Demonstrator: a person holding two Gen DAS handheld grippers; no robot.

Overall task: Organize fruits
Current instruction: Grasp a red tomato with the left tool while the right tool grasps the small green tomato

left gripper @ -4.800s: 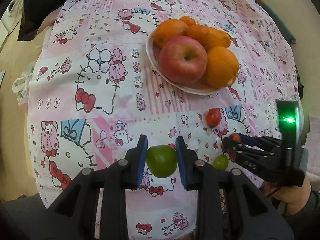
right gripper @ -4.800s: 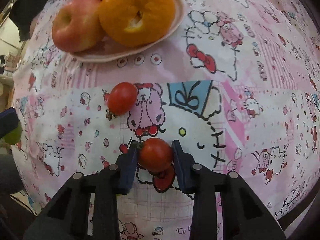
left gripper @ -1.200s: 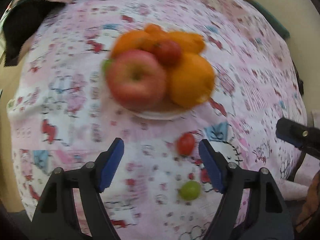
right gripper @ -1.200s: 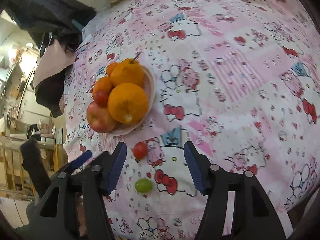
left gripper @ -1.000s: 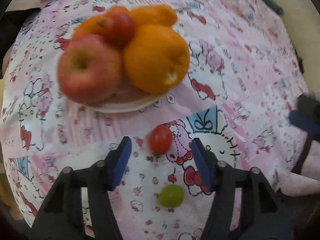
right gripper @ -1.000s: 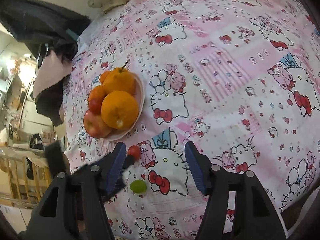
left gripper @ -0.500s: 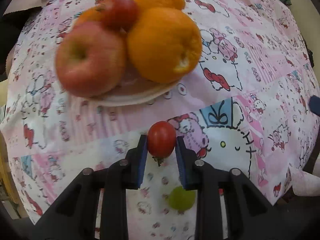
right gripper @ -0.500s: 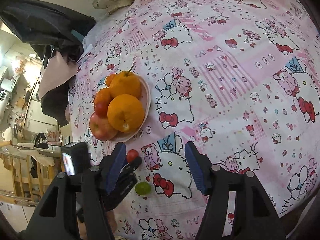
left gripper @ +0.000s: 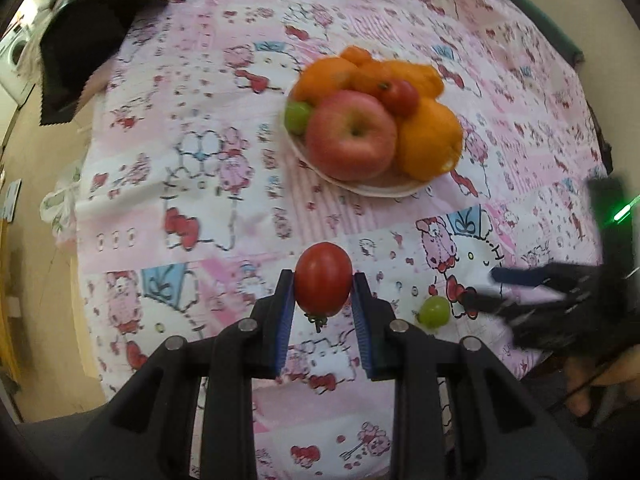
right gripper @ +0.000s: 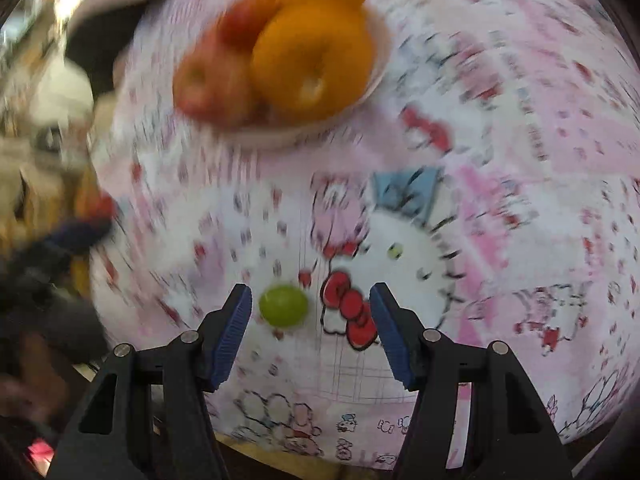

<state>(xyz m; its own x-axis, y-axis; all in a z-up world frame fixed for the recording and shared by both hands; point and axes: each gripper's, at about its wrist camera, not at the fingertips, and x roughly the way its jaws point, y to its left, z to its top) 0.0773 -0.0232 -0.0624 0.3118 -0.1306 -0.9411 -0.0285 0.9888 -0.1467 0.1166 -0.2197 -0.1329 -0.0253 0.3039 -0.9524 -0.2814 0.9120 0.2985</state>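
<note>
My left gripper (left gripper: 323,284) is shut on a red cherry tomato (left gripper: 323,278) and holds it above the pink cartoon cloth. Farther off, a white plate (left gripper: 372,188) carries a red apple (left gripper: 352,134), oranges (left gripper: 428,144), another red tomato (left gripper: 400,97) and a green fruit (left gripper: 297,116). One small green fruit (right gripper: 283,305) lies loose on the cloth. My right gripper (right gripper: 310,312) stands open low over it, the fruit between the blue pads and nearer the left one. The right gripper (left gripper: 500,288) also shows blurred beside the green fruit (left gripper: 433,311) in the left wrist view.
The table's front edge runs just below both grippers. A dark and pink cloth (left gripper: 80,40) hangs over the far left corner. The right wrist view is heavily blurred; the plate (right gripper: 320,128) shows at its top. A hand (left gripper: 592,376) grips the right tool.
My left gripper closed on the red tomato and lifted it back from the plate. The right gripper swung down and in over the loose green fruit, still open.
</note>
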